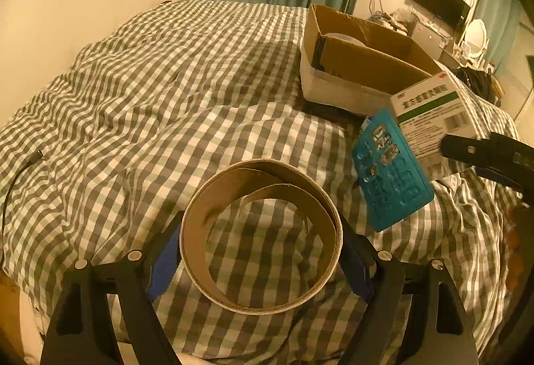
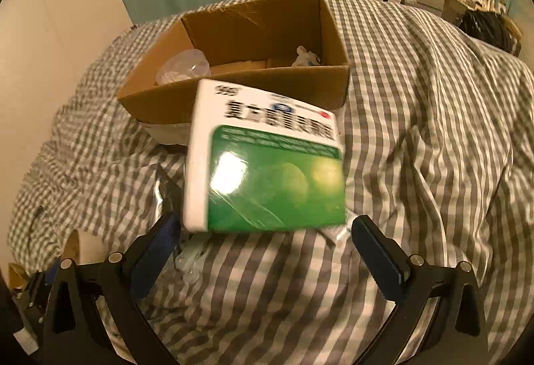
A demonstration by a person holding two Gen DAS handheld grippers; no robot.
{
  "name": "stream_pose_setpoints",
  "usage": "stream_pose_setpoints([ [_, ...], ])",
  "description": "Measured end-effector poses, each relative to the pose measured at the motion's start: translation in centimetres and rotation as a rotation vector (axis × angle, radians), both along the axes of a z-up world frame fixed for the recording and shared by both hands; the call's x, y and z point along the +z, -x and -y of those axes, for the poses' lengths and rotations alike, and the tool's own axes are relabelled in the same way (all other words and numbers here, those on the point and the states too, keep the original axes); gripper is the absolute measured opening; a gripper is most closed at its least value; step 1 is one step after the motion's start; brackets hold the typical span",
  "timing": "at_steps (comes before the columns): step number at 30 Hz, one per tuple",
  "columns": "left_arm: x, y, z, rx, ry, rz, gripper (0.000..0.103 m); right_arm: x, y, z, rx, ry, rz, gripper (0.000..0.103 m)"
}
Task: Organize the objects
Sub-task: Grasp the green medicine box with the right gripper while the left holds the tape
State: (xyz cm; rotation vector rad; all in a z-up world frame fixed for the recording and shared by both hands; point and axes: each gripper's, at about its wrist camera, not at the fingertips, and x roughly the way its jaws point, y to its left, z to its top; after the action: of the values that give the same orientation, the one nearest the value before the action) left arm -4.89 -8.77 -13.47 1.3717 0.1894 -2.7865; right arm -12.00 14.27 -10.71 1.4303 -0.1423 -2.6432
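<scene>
Left wrist view: the left gripper [image 1: 262, 251] has its fingers [image 1: 357, 265] pinching a cardboard ring [image 1: 260, 231] from both sides, above the checked bed [image 1: 150, 81]. Right wrist view: the right gripper [image 2: 263, 251] has fingers [image 2: 377, 255] spread wide; the green-and-white medicine box [image 2: 267, 161] sits between them, just before the cardboard box [image 2: 240, 64], contact unclear. A blue packet [image 1: 390, 171] lies beside it.

Cardboard ring [image 1: 262, 236] nearest on the bed [image 1: 167, 91], blister pack [image 1: 390, 171] to its right, open carton [image 1: 363, 64] behind.
</scene>
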Motion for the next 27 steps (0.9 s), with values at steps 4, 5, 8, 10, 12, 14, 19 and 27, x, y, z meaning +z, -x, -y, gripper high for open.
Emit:
stream_pose_setpoints([
  [4, 0.0, 0.1, -0.3, -0.004, 0.007, 0.0, 0.084, 1.4, -0.9, -0.7, 0.013, 0.02, -0.047, 0.103],
  [5, 0.0, 0.2, -0.5, -0.009, 0.006, 0.002, 0.084, 1.5, -0.8, -0.7, 0.017, 0.024, -0.05, 0.103],
  [8, 0.2, 0.3, -1.1, -0.022, 0.013, 0.002, 0.084, 1.4, 0.0, -0.8, 0.006, 0.039, -0.051, 0.103],
  [10, 0.4, 0.5, -1.4, -0.028, 0.023, 0.001, 0.084, 0.9, 0.6, -0.7, 0.008, 0.056, -0.035, 0.103],
  [12, 0.5, 0.8, -1.5, -0.03, 0.032, 0.002, 0.084, 0.2, 1.3, -0.4, 0.015, 0.059, -0.019, 0.103],
  [14, 0.5, 1.1, -1.6, -0.029, 0.039, 0.003, 0.084, -0.1, 1.8, 0.1, 0.025, 0.069, -0.019, 0.103],
  [19, 0.5, 1.9, -2.0, -0.028, 0.062, 0.014, 0.084, -0.2, 2.1, 1.5, 0.06, 0.106, -0.015, 0.103],
  [27, -0.3, 2.9, -3.0, -0.035, 0.076, 0.039, 0.084, 1.1, 2.0, 1.7, 0.018, 0.131, -0.064, 0.103],
])
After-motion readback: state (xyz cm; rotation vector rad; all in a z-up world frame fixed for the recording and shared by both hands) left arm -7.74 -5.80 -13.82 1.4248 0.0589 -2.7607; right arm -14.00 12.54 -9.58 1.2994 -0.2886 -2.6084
